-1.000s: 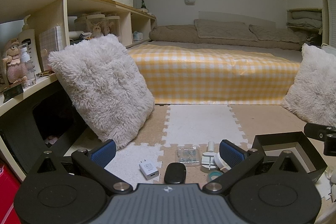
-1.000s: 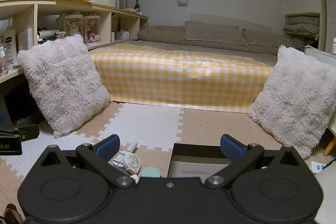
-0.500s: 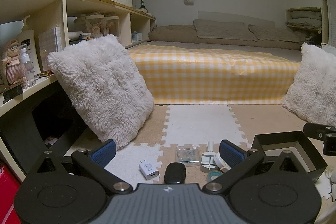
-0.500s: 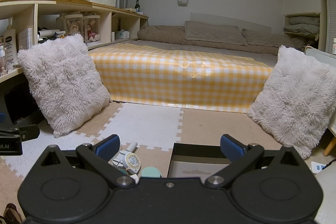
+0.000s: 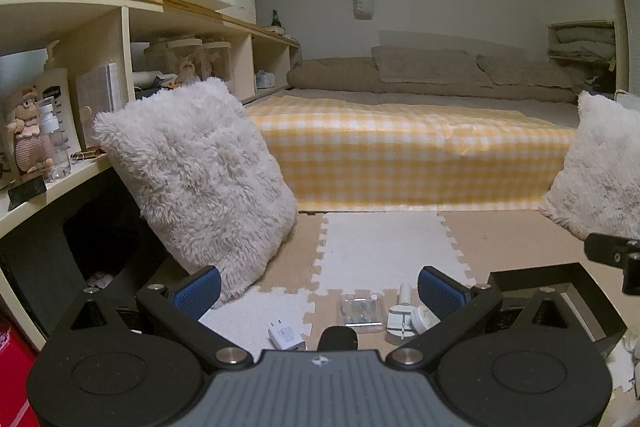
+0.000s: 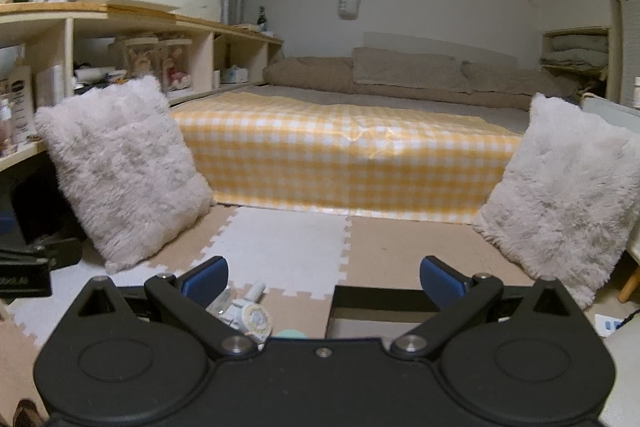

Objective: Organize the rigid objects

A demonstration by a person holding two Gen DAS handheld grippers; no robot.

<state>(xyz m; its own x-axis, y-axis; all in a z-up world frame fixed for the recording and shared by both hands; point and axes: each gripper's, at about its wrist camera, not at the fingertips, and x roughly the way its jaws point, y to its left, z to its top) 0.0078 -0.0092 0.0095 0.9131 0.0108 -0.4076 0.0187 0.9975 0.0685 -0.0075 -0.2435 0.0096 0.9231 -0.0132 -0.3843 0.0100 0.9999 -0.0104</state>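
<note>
- Your left tongs are spread wide, blue pads apart, nothing between them; they sit low over the foam floor mat.
- Your right tongs are likewise released & empty, low over the same mat.
- Small items lie on the mat just ahead of the left tongs: white plug adapter, black oval mouse-like obj partly hidden by the tong body, clear plastic case, and a white watch tool w/ round dial beside the right pad.
- The black open box sits to the R of those items, near them; in the right-wrist view it lies between the pads, interior looks bare where visible.
- Right-wrist view also shows the round dial piece and a teal round obj, mostly hidden, left of the box.
- Fluffy white cushion leans on the shelf unit; 2nd cushion at R; yellow-check bed behind.
</note>
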